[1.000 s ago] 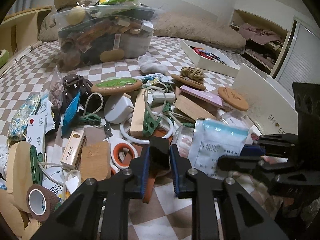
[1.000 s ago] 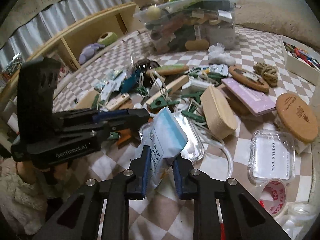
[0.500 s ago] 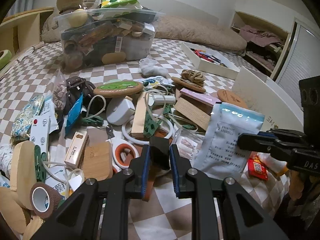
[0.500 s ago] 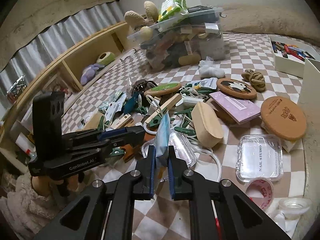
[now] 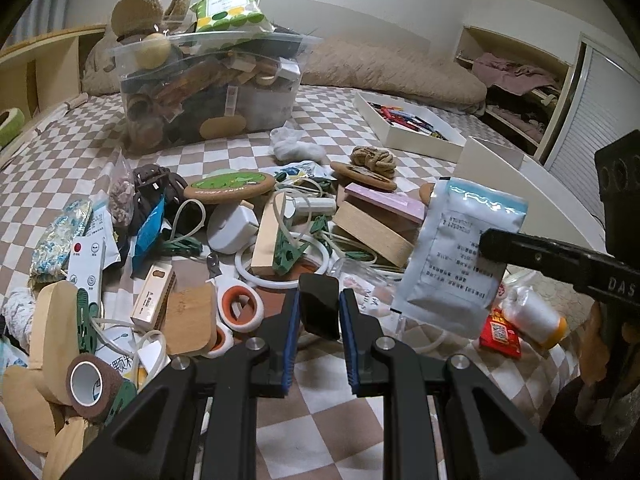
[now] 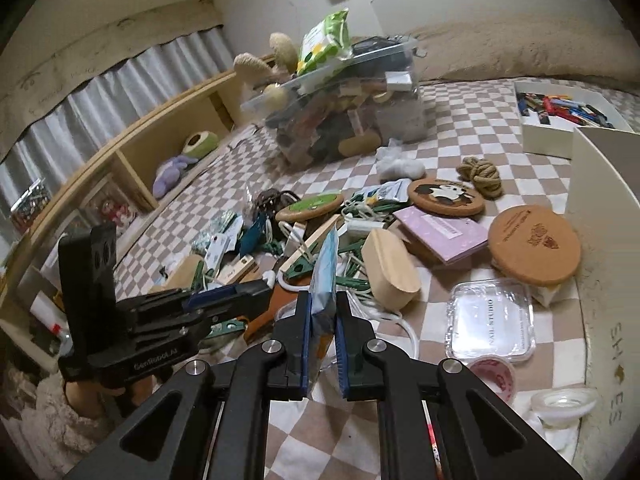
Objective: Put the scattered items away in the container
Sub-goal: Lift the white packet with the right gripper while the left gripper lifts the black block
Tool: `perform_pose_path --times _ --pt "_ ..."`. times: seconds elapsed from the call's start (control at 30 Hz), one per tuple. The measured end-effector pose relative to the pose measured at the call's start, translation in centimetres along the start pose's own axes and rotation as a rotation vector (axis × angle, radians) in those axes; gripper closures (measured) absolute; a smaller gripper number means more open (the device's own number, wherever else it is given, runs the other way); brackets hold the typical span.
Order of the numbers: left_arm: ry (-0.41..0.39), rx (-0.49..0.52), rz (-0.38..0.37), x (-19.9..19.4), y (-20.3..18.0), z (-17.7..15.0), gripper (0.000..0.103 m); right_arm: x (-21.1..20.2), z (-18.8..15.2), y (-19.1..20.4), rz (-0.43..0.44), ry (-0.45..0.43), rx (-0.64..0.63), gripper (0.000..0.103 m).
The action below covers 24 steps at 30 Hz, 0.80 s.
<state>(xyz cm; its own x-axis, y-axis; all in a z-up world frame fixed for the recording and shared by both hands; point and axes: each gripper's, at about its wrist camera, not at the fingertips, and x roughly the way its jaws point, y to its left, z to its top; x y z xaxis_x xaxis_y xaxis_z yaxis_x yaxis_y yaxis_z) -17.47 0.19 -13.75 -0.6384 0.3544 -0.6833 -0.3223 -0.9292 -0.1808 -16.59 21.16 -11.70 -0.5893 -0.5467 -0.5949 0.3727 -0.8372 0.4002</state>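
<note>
**Right gripper had the sachet off the bed; left parked on a black block**

Left wrist view:
- Left gripper (image 5: 319, 312) was pinching a small black block (image 5: 320, 307) between its blue pads, low over the clutter. Looked like a hold kept out of the way while the other side worked.
- Right gripper (image 5: 493, 247) came in from the right, pinching the white-and-blue sachet (image 5: 460, 256) by one edge. Sachet hung flat-on to this camera, clear of the pile, above the red packet (image 5: 499, 331) and a small white bottle (image 5: 534, 317).
- Container (image 5: 208, 96) sat well apart at the far end of the checkered bed (image 5: 328, 404), already heaped, with a green snack bag (image 5: 230, 10) on top. My read: an edge grip suits a thin limp packet, and it needs height to clear that heap.
- Versus a second ago: the sachet lay on the pile beside the right gripper, then it was lifted and upright. Left gripper and block unchanged.

Right wrist view:
- Right gripper (image 6: 322, 322) pressed together on the sachet (image 6: 325, 276), seen edge-on, standing up out of the pads.
- Left gripper (image 6: 256, 294) was just left of it, low over the clutter.
- Container (image 6: 344, 112) was ahead and far; the nail-studio case (image 6: 490, 320) and cork coaster (image 6: 534, 244) were untouched on the bed.
- Versus a second ago: jaws were spread around the sachet, now clamped. The view had also risen and tilted.
</note>
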Motion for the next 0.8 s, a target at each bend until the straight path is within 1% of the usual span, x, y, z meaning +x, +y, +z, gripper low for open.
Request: perform_pose_path --times 0.43,0.63,0.7,0.8 --pt "0.003 -0.015 -0.002 -0.7 -1.0 -1.4 0.083 -1.1 -0.8 -0.1 0.0 -0.012 0.026 0.092" --pt "0.009 -0.002 0.0 -0.8 -1.7 -1.5 0.083 -2.0 -1.3 -0.1 -0.029 -0.033 0.041 0.092" --pt "0.0 0.006 -0.001 -1.2 -2.0 -1.3 0.083 -2.3 -1.1 0.0 -0.046 -0.046 0.036 0.092" --pt "-0.02 0.011 -0.008 -1.8 -2.5 -0.8 0.083 -3.0 -0.7 0.2 -0.046 -0.068 0.03 0.092"
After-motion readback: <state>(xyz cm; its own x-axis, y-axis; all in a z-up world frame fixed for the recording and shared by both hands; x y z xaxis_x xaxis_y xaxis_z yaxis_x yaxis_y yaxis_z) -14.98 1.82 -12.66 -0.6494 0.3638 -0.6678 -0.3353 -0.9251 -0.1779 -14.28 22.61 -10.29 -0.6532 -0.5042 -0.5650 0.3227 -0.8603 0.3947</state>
